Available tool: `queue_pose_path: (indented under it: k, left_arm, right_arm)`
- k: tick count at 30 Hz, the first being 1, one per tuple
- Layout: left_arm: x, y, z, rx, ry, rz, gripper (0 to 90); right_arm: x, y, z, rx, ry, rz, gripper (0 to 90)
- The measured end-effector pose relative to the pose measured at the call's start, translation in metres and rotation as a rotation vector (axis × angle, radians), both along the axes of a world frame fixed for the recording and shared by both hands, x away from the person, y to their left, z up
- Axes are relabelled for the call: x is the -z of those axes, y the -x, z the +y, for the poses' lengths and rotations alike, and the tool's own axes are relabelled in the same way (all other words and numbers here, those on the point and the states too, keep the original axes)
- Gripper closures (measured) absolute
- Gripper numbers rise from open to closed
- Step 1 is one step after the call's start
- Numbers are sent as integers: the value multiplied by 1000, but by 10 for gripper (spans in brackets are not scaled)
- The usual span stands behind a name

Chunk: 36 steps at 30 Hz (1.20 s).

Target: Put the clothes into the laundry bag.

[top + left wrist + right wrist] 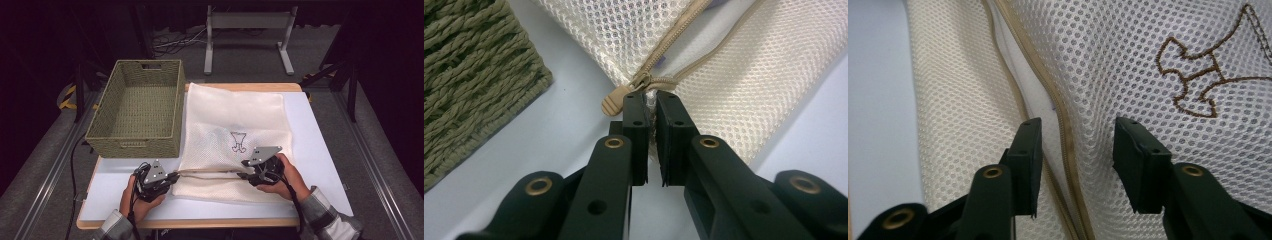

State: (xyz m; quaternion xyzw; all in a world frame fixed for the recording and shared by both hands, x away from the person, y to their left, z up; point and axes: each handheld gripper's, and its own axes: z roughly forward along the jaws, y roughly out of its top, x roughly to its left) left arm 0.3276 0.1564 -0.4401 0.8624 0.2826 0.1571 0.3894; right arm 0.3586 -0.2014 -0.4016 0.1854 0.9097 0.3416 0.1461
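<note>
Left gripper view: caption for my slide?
Left claw shut on mesh bag's corner beside the zipper pull, wicker basket at left.

Cream mesh bag [235, 120], brown embroidered outline figure [238, 141], tan zipper [674, 45]. Olive-green woven basket [137, 107]. Pale lavender desk [320, 145], wood-toned edge. Black tongs [651, 107].

Each hand carries a black gripper. The left gripper [172, 176] and the right gripper [242, 175] each have a grey 3-cornered plate on top, dotted with small dark holes, and a black cable trailing back along the forearm. In the gripper views, each gripper has 2 matte black jaws, blocky and angular, with flat rectangular pads at the tips, brass-coloured rings set in the arms and small round screw holes beside them. The sleeves [326, 216] are plaid, grey and pale checks.
</note>
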Motion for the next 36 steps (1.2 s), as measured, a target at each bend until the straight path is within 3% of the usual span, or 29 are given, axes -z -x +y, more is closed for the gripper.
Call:
queue_pose_path:
  k: [5, 19, 28, 36]
  left_arm:
    - [0, 1, 1, -5, 5, 5, 837]
    - [0, 1, 3, -5, 22, 14, 839]
    - [1, 0, 4, 5, 22, 11, 842]
    - [2, 0, 3, 2, 29, 23, 844]
  right_arm:
    - [3, 5, -4, 12, -9, -13, 531]
    - [-6, 12, -12, -9, -93, -29, 769]
    - [-8, 12, -12, 30, -146, -42, 639]
    - [-6, 11, -9, 38, -137, -43, 590]
